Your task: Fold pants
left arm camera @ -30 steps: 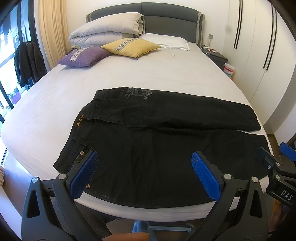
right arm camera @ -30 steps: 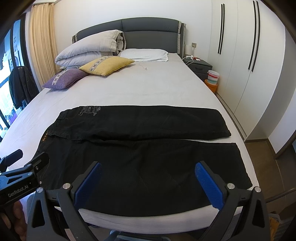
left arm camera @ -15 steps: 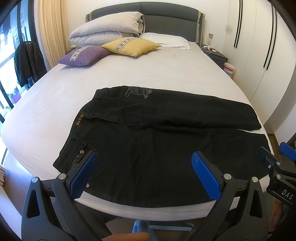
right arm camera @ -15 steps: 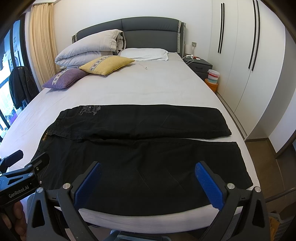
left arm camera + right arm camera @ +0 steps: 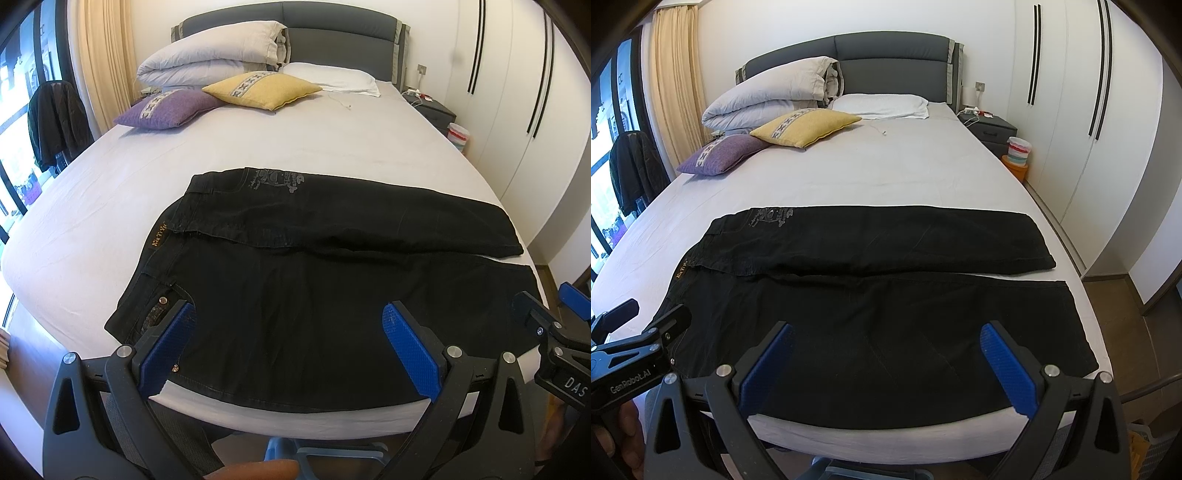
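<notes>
Black pants (image 5: 314, 280) lie flat across the foot of the bed, waistband to the left, legs stretching right; they also show in the right wrist view (image 5: 871, 291). The far leg lies slightly over the near one. My left gripper (image 5: 288, 332) is open and empty, hovering over the near waist area by the bed's front edge. My right gripper (image 5: 886, 350) is open and empty over the near leg. Each gripper shows at the edge of the other's view.
The white bed (image 5: 871, 173) carries a yellow cushion (image 5: 807, 127), a purple cushion (image 5: 724, 153), a folded duvet (image 5: 772, 99) and a pillow at the head. A nightstand (image 5: 991, 129) and wardrobe (image 5: 1089, 110) stand right. A dark jacket (image 5: 55, 118) hangs left.
Both grippers have risen and eased forward very slightly; the pants have not moved. Both grippers stay open.
</notes>
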### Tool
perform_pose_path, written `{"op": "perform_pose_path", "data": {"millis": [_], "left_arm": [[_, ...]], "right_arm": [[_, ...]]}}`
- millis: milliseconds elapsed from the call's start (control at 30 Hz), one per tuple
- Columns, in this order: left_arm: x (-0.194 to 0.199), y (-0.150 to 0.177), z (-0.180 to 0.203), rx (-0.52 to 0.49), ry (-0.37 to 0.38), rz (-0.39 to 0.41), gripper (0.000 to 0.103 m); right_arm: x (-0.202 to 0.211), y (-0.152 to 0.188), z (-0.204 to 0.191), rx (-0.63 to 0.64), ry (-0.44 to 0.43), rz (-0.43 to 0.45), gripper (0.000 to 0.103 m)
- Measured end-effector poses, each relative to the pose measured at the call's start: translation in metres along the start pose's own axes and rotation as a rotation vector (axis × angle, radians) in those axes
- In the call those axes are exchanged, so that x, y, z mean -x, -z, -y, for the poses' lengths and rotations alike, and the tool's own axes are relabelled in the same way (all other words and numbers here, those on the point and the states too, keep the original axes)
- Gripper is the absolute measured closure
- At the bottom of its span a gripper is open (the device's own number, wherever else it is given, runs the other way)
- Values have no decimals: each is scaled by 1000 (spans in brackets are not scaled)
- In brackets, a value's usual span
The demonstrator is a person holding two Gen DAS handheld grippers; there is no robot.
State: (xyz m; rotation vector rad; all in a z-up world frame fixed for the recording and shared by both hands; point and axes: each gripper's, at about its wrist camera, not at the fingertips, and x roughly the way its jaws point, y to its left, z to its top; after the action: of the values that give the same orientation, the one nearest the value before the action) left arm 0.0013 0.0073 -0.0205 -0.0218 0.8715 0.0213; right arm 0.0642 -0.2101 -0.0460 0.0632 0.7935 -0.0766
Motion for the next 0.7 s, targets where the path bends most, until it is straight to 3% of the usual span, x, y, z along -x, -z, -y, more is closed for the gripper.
{"op": "perform_pose_path", "data": {"millis": [533,700], "left_arm": [[-19,-7,-9,3,13,-21,0],[-40,-13,-20,-14,105,-62,0]], "right_arm": [[-14,-5,-2,10,-17,-32,0],[-26,-15,2,50,-118,-37,0]]}}
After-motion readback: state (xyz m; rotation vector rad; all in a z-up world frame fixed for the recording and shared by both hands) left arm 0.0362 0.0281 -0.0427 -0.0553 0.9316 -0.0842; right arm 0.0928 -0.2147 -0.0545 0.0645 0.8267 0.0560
